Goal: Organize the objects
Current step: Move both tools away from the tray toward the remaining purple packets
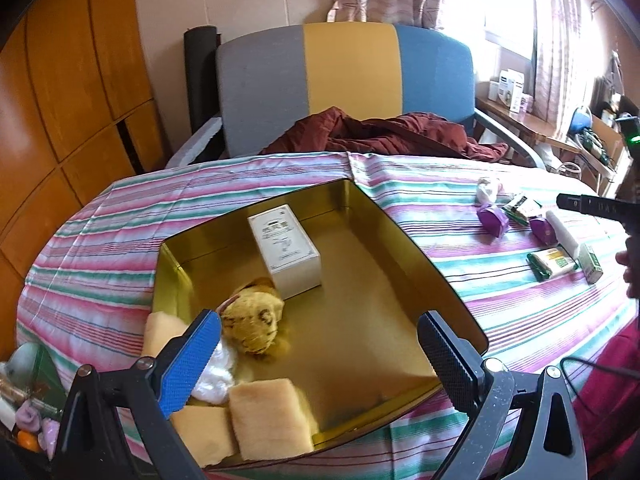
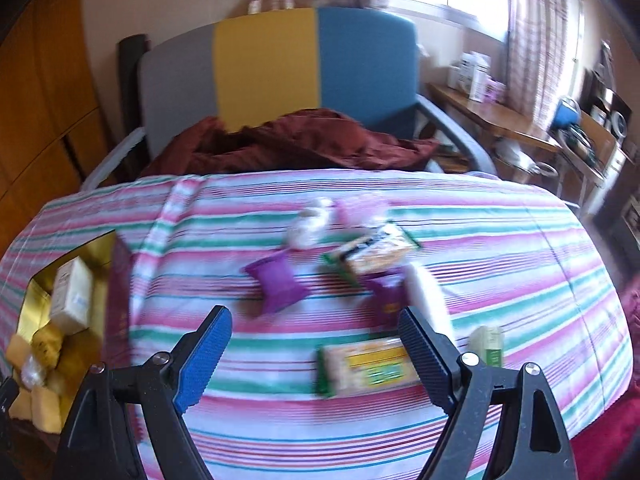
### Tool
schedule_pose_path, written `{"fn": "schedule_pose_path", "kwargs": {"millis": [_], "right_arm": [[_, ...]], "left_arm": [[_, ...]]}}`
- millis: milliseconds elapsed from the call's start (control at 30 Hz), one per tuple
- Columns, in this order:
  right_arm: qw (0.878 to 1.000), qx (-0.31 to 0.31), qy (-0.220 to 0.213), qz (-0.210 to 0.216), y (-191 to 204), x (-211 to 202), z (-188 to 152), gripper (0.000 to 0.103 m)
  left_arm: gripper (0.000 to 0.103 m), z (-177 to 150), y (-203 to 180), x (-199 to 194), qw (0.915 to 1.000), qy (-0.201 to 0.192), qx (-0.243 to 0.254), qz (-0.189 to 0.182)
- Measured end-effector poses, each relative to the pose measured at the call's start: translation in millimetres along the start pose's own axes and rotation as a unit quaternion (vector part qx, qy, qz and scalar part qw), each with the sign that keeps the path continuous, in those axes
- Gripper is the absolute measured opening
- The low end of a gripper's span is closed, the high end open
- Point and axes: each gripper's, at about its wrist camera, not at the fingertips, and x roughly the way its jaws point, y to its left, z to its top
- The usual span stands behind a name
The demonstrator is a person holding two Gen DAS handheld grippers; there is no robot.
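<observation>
A gold tin box (image 1: pixel 400 236) lies on the striped tablecloth (image 1: pixel 120 216). It holds a white carton (image 1: pixel 286 250), a yellow plush toy (image 1: pixel 254 318), tan sponge blocks (image 1: pixel 270 416) and a white wad (image 1: pixel 214 376). My left gripper (image 1: pixel 320 354) is open and empty above the tin's near side. My right gripper (image 2: pixel 316 356) is open and empty above the cloth. Just ahead of it lie a green-yellow snack pack (image 2: pixel 368 366), two purple pouches (image 2: pixel 278 284), another snack pack (image 2: pixel 374 254), a white block (image 2: pixel 426 296) and a small green carton (image 2: pixel 490 344). The tin shows at the left of the right wrist view (image 2: pixel 96 248).
A grey, yellow and blue chair (image 1: pixel 344 80) with a dark red garment (image 1: pixel 380 132) stands behind the table. A wooden wardrobe (image 1: pixel 60 92) is at the left. A cluttered side table (image 2: pixel 500 120) is at the right. A basket of small items (image 1: pixel 28 412) sits at the near left.
</observation>
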Motion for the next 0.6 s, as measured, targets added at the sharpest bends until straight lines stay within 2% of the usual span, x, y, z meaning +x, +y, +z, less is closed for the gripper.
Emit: {"fn": "schedule_pose_path", "kwargs": {"millis": [300,467,600], "right_arm": [[0.996,0.071,-0.002,-0.059,-78.6,30.5,14.7,0.087],[0.988,0.143,0.022,-0.051,-112.3,46.5,2.4,0.087],[0.985,0.170,0.013,-0.038,-122.7,42.3,1.8,0.087]], "left_arm": [[0.099,17.2,-30.1,10.6,0.9992,0.000,0.032,-0.024],[0.099,33.5,-53.1,21.6,0.9976,0.010,0.040,-0.056],[0.099,46.1,-76.3,33.0,0.9952,0.019,0.047,-0.084]]}}
